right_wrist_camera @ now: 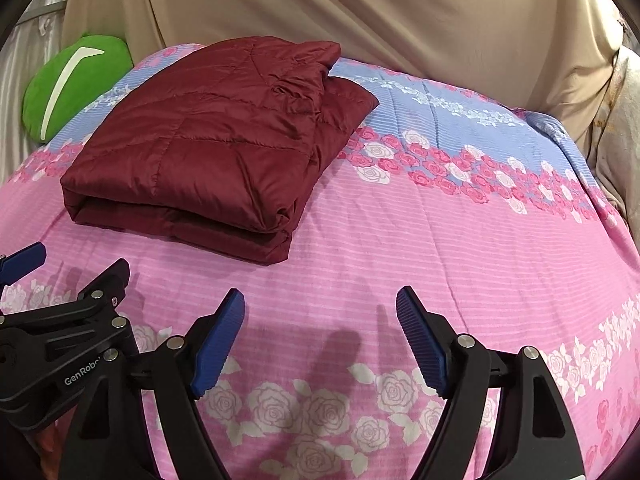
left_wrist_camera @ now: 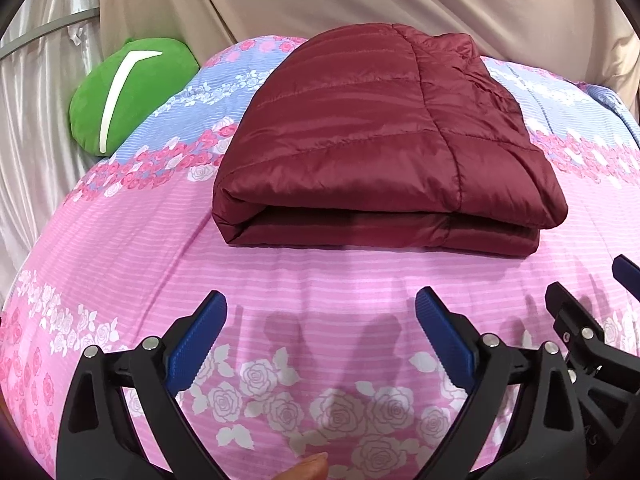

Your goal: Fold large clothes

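- Left gripper (left_wrist_camera: 320,336): jaws wide apart, nothing between; low over bedspread (left_wrist_camera: 280,276).
- Right gripper (right_wrist_camera: 320,334): same, spread and empty, side by side w/ left.
- Jacket (left_wrist_camera: 376,152): folded, dead ahead of left, ahead-left of right; apart from both. Left nearer.
- Long axis approx crosswise; fold edge faces grippers.
- Open bedspread to right; green cushion (left_wrist_camera: 128,96) beyond jacket on left, apart from it.
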A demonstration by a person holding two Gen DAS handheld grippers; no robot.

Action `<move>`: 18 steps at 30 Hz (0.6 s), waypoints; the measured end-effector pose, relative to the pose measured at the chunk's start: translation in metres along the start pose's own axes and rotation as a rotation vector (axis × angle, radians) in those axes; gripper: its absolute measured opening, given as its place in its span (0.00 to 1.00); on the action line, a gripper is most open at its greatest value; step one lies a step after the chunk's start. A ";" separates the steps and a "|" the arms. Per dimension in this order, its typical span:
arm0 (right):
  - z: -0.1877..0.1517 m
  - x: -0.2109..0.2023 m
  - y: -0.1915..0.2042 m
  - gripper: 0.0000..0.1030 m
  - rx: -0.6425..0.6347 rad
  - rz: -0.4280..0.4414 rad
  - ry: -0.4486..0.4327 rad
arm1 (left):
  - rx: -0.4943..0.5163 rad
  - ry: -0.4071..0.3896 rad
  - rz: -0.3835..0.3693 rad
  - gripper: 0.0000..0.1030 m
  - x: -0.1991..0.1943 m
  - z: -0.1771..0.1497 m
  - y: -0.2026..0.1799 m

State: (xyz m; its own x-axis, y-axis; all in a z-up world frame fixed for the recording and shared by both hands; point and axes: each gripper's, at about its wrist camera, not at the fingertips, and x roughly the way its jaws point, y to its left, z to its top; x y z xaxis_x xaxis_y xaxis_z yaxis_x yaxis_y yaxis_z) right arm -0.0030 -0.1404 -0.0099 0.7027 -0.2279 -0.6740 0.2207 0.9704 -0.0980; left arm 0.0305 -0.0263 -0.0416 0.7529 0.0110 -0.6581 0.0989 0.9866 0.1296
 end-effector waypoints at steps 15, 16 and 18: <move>0.000 0.002 -0.001 0.73 0.009 -0.010 0.012 | 0.003 0.001 0.007 0.90 -0.001 0.000 0.000; 0.000 0.002 -0.001 0.73 0.008 -0.009 0.011 | 0.003 0.001 0.007 0.90 -0.001 0.000 0.000; 0.000 0.003 -0.001 0.73 0.008 -0.009 0.012 | 0.003 0.002 0.006 0.90 -0.001 0.000 0.000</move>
State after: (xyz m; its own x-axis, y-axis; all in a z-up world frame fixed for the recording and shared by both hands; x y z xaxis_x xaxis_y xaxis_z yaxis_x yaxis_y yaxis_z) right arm -0.0016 -0.1420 -0.0117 0.6924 -0.2354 -0.6821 0.2323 0.9677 -0.0982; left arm 0.0301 -0.0262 -0.0410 0.7525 0.0176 -0.6584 0.0962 0.9860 0.1363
